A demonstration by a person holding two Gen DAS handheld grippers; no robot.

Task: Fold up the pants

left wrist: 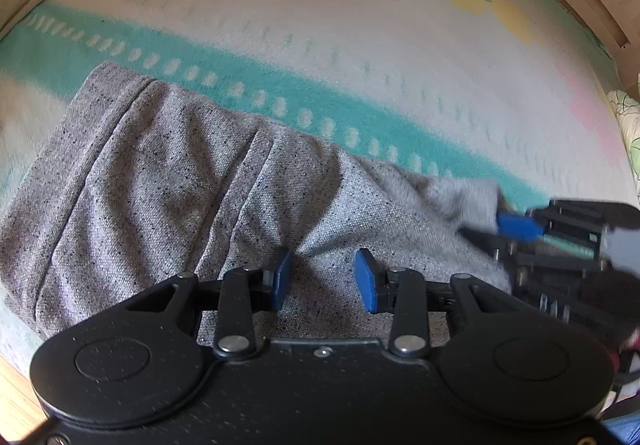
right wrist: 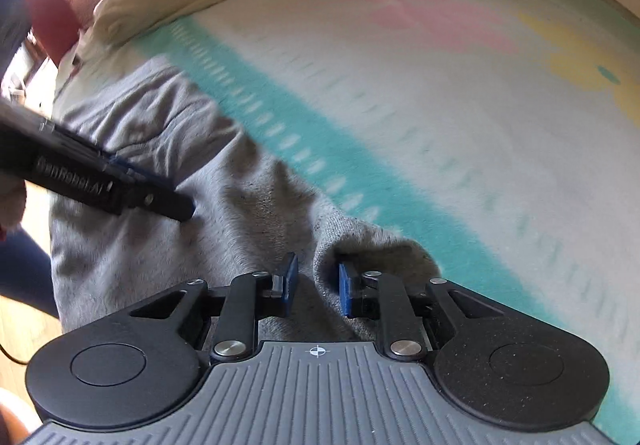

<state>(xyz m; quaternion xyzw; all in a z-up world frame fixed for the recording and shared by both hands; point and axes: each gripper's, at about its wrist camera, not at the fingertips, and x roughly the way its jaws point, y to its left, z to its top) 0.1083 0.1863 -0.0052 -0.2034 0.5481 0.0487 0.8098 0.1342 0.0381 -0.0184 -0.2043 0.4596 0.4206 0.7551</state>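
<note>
Scene: grey speckled pants (left wrist: 180,181) lie on a bed, over a blanket (left wrist: 360,57) with a teal band and pink and yellow flowers.
Pants: spread along the near edge of the bed, the teal band running just beyond their far side; seams and soft creases show, and the cloth looks already doubled, though that is a judgement.
Left tongs (left wrist: 324,279): spread, blue pads apart, hovering over the cloth at a small raised pucker, nothing visibly caught between them.
Right tongs (right wrist: 318,283): partly spread, with a ridge of grey fabric rising between the pads; whether the pads truly bite it, the pictures do not settle.
Right tongs, from the left camera: at the right end of the pants, blurred, near a bunched corner.
Step in hand: likely taking hold of the near edge at two points for a fold.
Doing it well: gather every layer in each pinch, close both sides at matching spots on the edge, lift evenly, and carry the cloth across in one sweep so the edges meet squarely.
Risk: catching only the top layer, or the blanket beneath.
</note>
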